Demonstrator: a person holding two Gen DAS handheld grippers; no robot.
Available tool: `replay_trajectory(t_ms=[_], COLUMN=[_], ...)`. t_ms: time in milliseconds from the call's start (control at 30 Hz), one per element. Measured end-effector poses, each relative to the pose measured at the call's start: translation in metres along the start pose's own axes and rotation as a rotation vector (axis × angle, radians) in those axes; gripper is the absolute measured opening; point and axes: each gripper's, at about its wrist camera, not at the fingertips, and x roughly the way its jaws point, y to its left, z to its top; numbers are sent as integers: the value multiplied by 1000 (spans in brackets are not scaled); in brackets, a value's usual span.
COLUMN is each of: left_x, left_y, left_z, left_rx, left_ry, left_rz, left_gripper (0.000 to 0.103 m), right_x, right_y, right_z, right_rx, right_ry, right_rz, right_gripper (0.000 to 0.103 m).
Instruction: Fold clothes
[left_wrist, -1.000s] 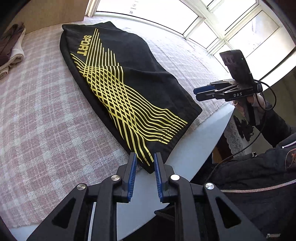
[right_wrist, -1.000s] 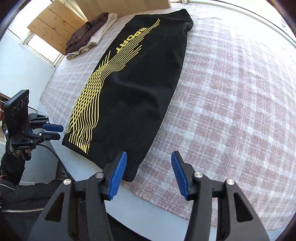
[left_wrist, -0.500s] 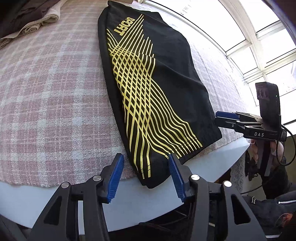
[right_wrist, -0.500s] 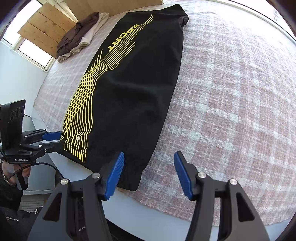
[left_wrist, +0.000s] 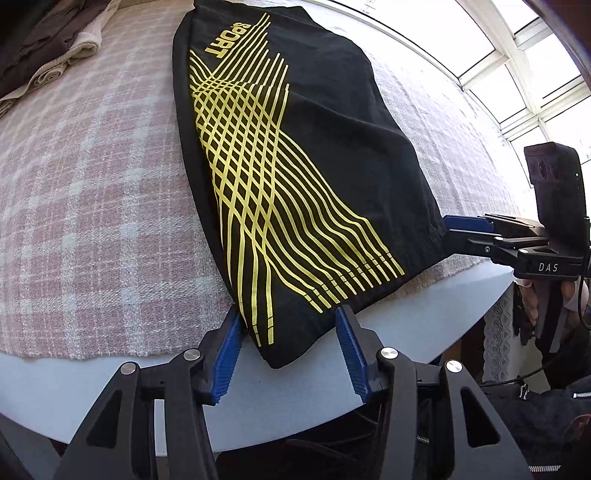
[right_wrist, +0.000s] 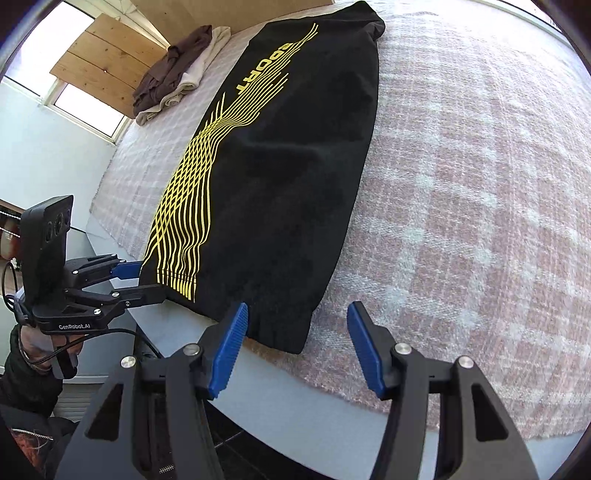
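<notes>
Two black blue-padded grippers, both spread wide, bracket the near hem of the black yellow-striped SPORT garment lying flat on the pink checked tablecloth; left gripper straddles one corner; right gripper straddles the other.

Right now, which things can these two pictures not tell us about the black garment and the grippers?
- Black garment: the layers and the underside are hidden by its own top layer, both views.
- Brown and cream clothes pile: cut by the image edge in the left wrist view, small in the right.
- Left gripper, right gripper: both open; fabric contact unclear.
</notes>
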Motion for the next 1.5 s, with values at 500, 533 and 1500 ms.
replay_trajectory(t_ms=[500, 533, 1500], left_x=[1, 2, -24], left_y=[-13, -17, 41], left_z=[1, 1, -8], left_rx=[35, 45, 35], left_ry=[36, 39, 96], left_rz=[-10, 3, -38], left_gripper=[79, 79, 30], right_x=[10, 11, 17], right_y=[23, 26, 29], right_z=[-4, -4, 0], right_rx=[-103, -118, -109], right_ry=[-8, -7, 43], right_rz=[-83, -97, -45], right_gripper=[56, 56, 48])
